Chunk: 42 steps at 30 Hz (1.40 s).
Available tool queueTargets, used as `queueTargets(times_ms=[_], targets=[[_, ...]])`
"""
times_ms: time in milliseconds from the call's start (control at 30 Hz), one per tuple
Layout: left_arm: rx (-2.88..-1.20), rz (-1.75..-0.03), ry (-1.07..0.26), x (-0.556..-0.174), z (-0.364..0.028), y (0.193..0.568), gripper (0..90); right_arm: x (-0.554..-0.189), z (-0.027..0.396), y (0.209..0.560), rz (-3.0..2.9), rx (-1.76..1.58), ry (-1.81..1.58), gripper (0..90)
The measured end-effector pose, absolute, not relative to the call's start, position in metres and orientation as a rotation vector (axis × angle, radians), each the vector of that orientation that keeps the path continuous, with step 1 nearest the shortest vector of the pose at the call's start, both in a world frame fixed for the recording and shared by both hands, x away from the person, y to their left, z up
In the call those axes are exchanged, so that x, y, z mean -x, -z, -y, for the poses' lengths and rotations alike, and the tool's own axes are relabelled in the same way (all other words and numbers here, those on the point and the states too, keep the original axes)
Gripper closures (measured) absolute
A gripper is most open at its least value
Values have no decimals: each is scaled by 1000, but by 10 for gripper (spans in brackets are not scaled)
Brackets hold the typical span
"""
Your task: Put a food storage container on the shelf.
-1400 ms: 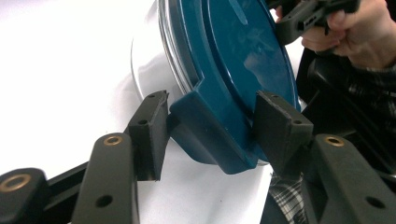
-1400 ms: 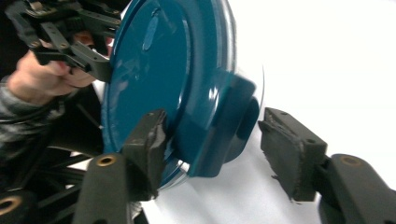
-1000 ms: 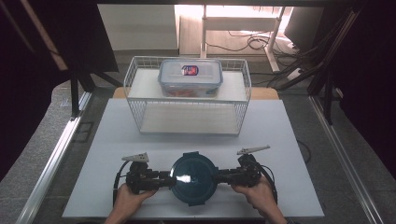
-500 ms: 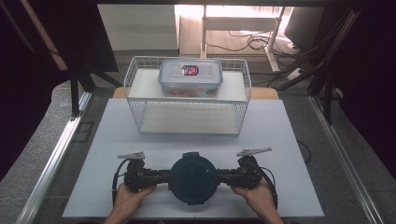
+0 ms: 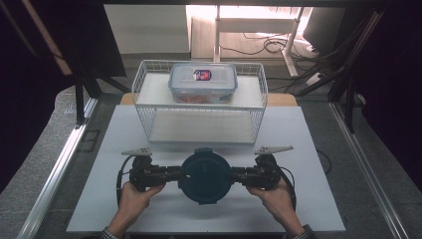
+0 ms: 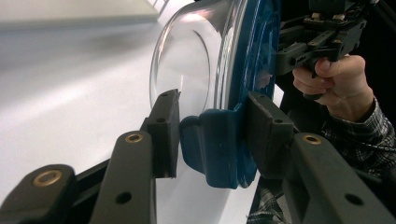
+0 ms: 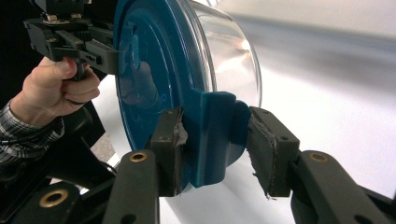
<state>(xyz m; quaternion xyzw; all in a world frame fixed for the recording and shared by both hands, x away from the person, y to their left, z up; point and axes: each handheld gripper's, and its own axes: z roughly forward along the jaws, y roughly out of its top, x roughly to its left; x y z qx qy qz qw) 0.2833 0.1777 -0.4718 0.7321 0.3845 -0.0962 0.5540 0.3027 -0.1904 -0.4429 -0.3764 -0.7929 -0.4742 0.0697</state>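
White table; each hand-held gripper clamps a latch of the blue-lidded container.

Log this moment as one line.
held: round container | left gripper: jaws just closing, lid clip between, gripped | right gripper: gripped on opposite clip | wire basket: behind, apart

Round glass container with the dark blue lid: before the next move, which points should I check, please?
1. Right gripper, jaws just closing, on blue side latch: ok, both pads press.
2. Left gripper, jaws just closing, on opposite latch: cannot tell, thin gap at one pad.
3. Round glass container with dark blue lid level between the grippers: ok.
4. Lid seated on the glass: ok.
5. White wire basket has room in front of the clear rectangular box: ok.
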Motion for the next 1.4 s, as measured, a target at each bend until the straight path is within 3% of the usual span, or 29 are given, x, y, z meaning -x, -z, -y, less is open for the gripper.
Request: queueTargets(times_ms=[667, 1400], targets=[[-1688, -870, 112, -321, -189, 391, 577, -342, 179, 367, 2406, 1093, 1594, 568], [-1641, -841, 76, -367, -198, 317, 573, -381, 171, 289, 2406, 1092, 1725, 571]])
